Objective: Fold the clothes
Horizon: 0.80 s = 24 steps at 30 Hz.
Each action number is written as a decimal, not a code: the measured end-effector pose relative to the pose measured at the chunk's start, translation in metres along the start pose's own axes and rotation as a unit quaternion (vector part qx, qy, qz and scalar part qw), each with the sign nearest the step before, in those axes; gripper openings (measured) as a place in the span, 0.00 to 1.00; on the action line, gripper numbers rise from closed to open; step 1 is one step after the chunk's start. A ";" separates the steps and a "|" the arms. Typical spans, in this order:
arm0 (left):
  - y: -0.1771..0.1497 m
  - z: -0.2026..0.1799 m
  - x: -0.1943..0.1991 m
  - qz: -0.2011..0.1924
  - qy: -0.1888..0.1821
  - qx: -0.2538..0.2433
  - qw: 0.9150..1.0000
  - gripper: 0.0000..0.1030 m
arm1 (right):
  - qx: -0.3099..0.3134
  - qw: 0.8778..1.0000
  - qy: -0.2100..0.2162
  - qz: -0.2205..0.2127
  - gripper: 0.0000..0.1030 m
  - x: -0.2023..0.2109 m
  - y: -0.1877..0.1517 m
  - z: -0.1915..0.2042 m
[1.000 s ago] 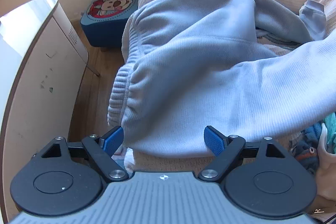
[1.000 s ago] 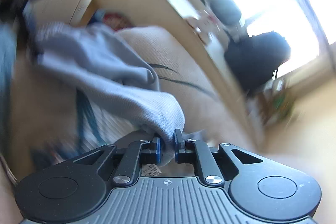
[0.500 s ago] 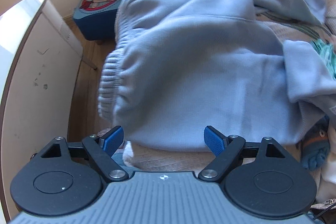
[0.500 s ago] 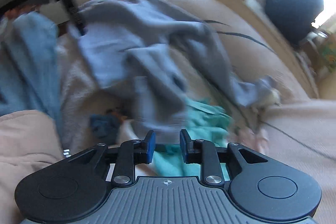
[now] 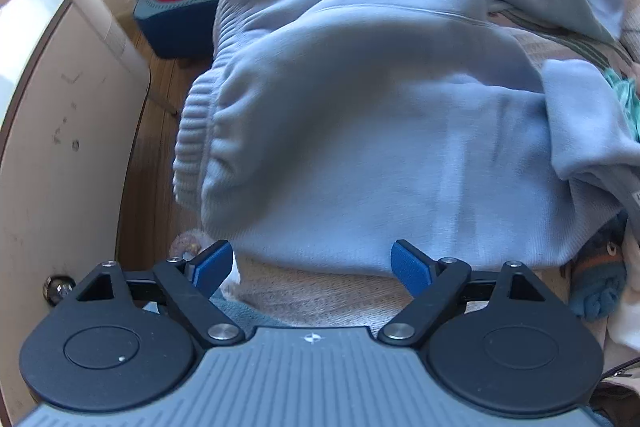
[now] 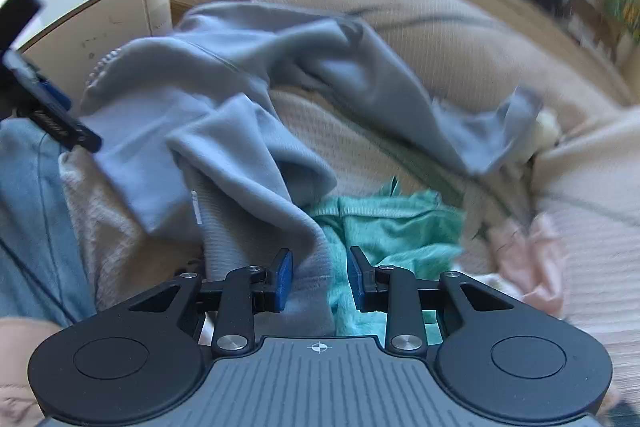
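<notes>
Your right gripper (image 6: 319, 277), jaws just parted and empty, hangs over the sweatshirt (image 6: 256, 163) sleeve running away ahead-left; your left gripper (image 5: 312, 265) waits wide open at its hem.

Both wrist cameras look steeply down at the bed from close above. The left faces its left edge; the right faces farther right. Both share the grey-blue sweatshirt (image 5: 360, 115) (image 6: 224, 115).

The left gripper (image 5: 312, 263) points steeply down, jaws spread wide; the right gripper (image 6: 320, 281) tilts down, jaws part-open, gripping nothing
</notes>
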<state>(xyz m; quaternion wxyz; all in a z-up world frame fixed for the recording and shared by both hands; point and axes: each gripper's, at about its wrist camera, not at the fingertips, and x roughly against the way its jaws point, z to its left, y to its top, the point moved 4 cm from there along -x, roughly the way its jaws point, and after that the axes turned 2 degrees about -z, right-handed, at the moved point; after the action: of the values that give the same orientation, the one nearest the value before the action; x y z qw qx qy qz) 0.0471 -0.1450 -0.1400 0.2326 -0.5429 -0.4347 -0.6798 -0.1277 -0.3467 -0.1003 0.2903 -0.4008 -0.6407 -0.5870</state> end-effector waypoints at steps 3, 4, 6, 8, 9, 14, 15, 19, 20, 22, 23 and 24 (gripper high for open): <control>0.001 0.005 -0.002 0.002 0.001 0.011 1.000 0.84 | -0.045 0.999 0.018 0.021 0.16 -0.011 -0.006 -0.003; 0.001 0.006 -0.002 0.002 0.002 0.012 1.000 0.84 | -0.058 0.998 0.018 0.025 0.07 -0.013 -0.007 -0.004; 0.002 0.005 -0.003 0.000 0.004 0.010 1.000 0.84 | -0.066 0.998 0.006 0.015 0.06 -0.005 -0.007 -0.006; 0.004 0.004 -0.003 0.000 0.007 0.003 1.000 0.84 | -0.050 0.998 -0.026 -0.007 0.06 0.012 -0.003 -0.007; 0.004 0.003 -0.004 0.001 0.008 0.000 1.000 0.84 | -0.032 0.998 -0.050 -0.015 0.06 0.023 0.001 -0.008; 0.005 0.002 -0.005 0.002 0.005 -0.005 1.000 0.84 | 0.073 0.972 -0.218 -0.038 0.06 0.068 0.017 -0.025; 0.005 0.001 -0.005 0.001 0.003 -0.005 1.000 0.84 | 0.080 0.965 -0.246 -0.036 0.06 0.076 0.016 -0.032; 0.005 0.000 -0.006 0.000 -0.003 -0.006 1.000 0.84 | 0.093 0.936 -0.339 -0.026 0.06 0.104 0.007 -0.060; 0.006 0.000 -0.006 0.000 -0.003 -0.008 1.000 0.84 | 0.094 0.931 -0.352 -0.021 0.06 0.107 0.000 -0.065; 0.006 -0.001 -0.006 -0.001 -0.002 -0.010 1.000 0.84 | 0.121 0.919 -0.376 -0.010 0.06 0.105 -0.019 -0.068; 0.006 -0.001 -0.006 -0.001 -0.002 -0.010 1.000 0.84 | 0.124 0.921 -0.369 0.005 0.06 0.101 -0.030 -0.067; 0.007 -0.001 -0.007 0.001 -0.001 -0.010 1.000 0.84 | 0.127 0.923 -0.362 0.020 0.06 0.097 -0.040 -0.065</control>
<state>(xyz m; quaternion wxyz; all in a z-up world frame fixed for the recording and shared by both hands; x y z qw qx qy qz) 0.0540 -0.1501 -0.1445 0.2273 -0.5461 -0.4280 -0.6833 -0.2181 -0.3934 -0.0300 0.0990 -0.5586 -0.7629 -0.3101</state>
